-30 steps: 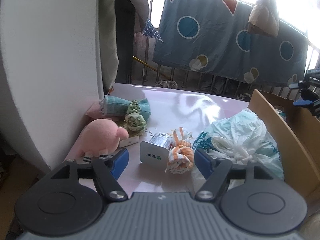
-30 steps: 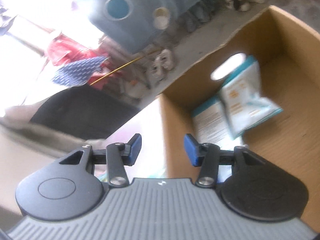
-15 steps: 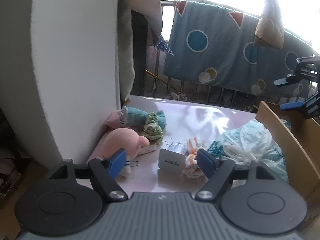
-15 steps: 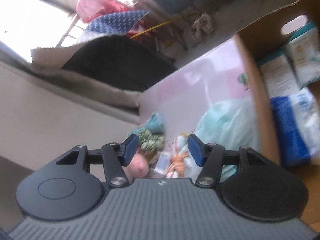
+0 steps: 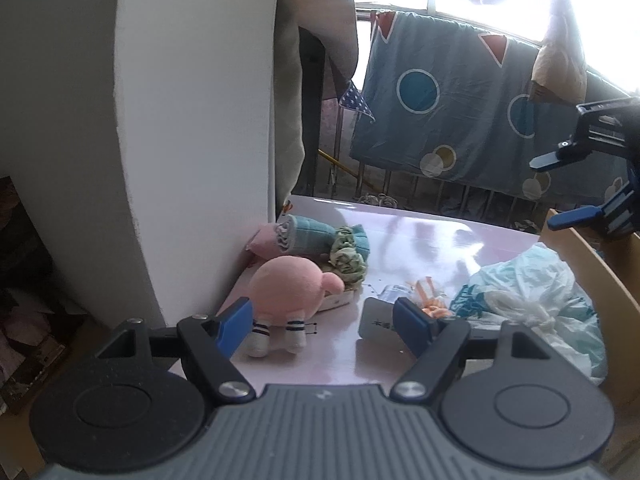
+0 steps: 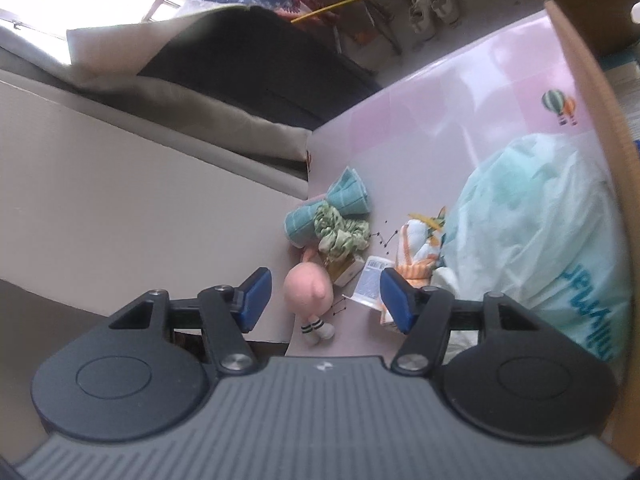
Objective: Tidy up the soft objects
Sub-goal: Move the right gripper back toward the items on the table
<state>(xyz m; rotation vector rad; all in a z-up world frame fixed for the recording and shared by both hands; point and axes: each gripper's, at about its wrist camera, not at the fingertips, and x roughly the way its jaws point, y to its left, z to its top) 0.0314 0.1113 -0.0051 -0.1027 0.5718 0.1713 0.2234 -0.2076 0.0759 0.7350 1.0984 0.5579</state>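
Several soft things: lay loose on the pale pink tabletop (image 5: 420,240), ahead of both tools.
Cardboard box: the brown box (image 6: 596,92) stood off the right gripper's right side; packets lay inside it, too blurred to name.
Plastic bag: a crumpled white and mint bag (image 5: 532,292) lay just beyond the left gripper's right finger, against the box wall.
Pink plush: a round pink plush toy with striped socks (image 5: 292,292) sat just past the left gripper's left fingertip, touching neither pad.
Rolled towel: a teal checked towel roll (image 5: 316,234) lay farther ahead, with a green patterned cloth knot (image 5: 346,260) resting against it.
Orange cloth: a small orange and white striped cloth (image 6: 416,248) sat ahead of the right gripper's right finger, beside a small white packet (image 6: 370,280).
Left gripper (image 5: 322,322): wide apart, nothing between its fingers.
Right gripper (image 6: 324,300): jaws had just been opening, moderately wide, empty, aimed down over the pile.
Progress: judged early to middling; the packets in the box looked put away, while plush, towel, cloths and bag remained.
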